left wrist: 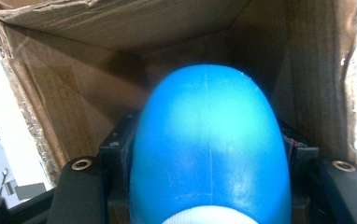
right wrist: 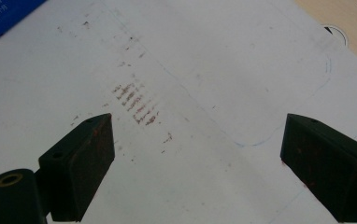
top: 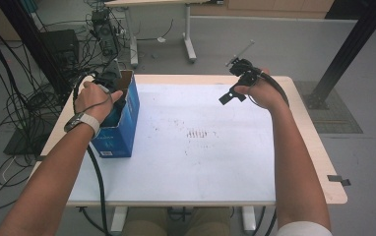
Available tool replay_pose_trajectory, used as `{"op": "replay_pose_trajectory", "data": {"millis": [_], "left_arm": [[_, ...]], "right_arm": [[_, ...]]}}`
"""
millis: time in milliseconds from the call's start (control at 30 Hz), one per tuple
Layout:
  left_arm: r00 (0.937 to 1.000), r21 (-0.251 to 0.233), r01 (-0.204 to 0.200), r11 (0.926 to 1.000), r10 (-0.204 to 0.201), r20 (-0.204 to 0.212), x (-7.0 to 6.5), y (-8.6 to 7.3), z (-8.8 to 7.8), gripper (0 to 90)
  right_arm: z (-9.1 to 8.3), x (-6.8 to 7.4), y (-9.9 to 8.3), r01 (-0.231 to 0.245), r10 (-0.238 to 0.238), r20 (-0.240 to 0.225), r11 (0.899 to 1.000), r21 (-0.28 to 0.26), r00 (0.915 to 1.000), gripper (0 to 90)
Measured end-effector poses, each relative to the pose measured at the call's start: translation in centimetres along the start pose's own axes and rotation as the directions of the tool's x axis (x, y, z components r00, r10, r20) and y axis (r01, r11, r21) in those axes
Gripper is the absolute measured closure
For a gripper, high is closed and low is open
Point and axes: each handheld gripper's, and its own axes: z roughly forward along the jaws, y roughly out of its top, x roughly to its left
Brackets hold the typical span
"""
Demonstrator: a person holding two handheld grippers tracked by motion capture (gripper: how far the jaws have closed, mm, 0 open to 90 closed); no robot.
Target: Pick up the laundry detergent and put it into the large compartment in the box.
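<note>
Left gripper [top: 111, 81] down inside open blue box [top: 126, 123] at table's [top: 304, 128] left edge; jaws clamped on smooth blue rounded object [left wrist: 209, 149], cardboard walls all round

Right gripper [top: 233, 93] held above white mat [top: 191, 162] near far right, jaws spread wide, empty; reddish smudges [right wrist: 137, 103] on mat below

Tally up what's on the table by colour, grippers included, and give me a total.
Blue: 2, the cardboard box and the rounded blue object clamped in the left gripper inside that box.
Black: 2, the left gripper and the right gripper, which is open above the white table top.
Total: 4
</note>
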Motion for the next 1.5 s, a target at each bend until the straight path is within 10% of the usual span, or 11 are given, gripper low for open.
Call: {"op": "replay_pose_trajectory", "data": {"millis": [1500], "left_arm": [[0.9996,-0.022,-0.024,0.9995,0.024,0.017,0.74,-0.53,0.0,27.4]], "right_arm": [[0.29,-0.02,0.1,-0.002,0.002,-0.007,1.0,0.007,1.0,9.9]]}}
